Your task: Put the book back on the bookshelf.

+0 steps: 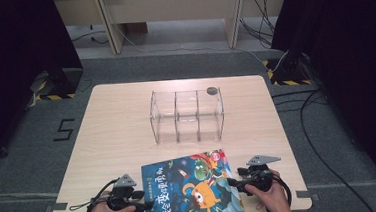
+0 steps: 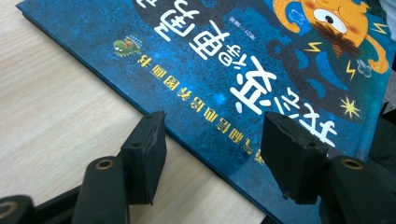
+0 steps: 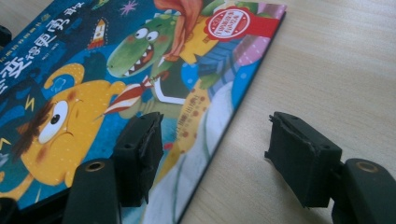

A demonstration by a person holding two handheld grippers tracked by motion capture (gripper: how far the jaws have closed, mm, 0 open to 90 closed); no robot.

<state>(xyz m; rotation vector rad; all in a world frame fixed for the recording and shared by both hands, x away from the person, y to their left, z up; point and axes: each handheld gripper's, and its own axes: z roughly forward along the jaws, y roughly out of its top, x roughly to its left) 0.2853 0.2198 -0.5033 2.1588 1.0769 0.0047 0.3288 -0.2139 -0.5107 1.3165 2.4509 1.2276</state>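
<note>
A blue children's picture book (image 1: 190,187) with an orange monster and a green dinosaur on its cover lies flat at the table's near edge. My left gripper (image 1: 147,206) is at the book's left edge. In the left gripper view the book (image 2: 224,56) runs under the left gripper (image 2: 212,140), whose jaws straddle that edge, one over wood and one over the cover, open. My right gripper (image 1: 233,182) is at the book's right edge. In the right gripper view the right gripper (image 3: 215,144) stands open astride the book's (image 3: 93,93) edge in the same way.
A clear acrylic rack (image 1: 186,116) with three compartments stands mid-table beyond the book, with a small dark round disc (image 1: 211,90) at its far right corner. The light wooden table (image 1: 117,131) is bordered by grey floor. Cables trail on the floor at right.
</note>
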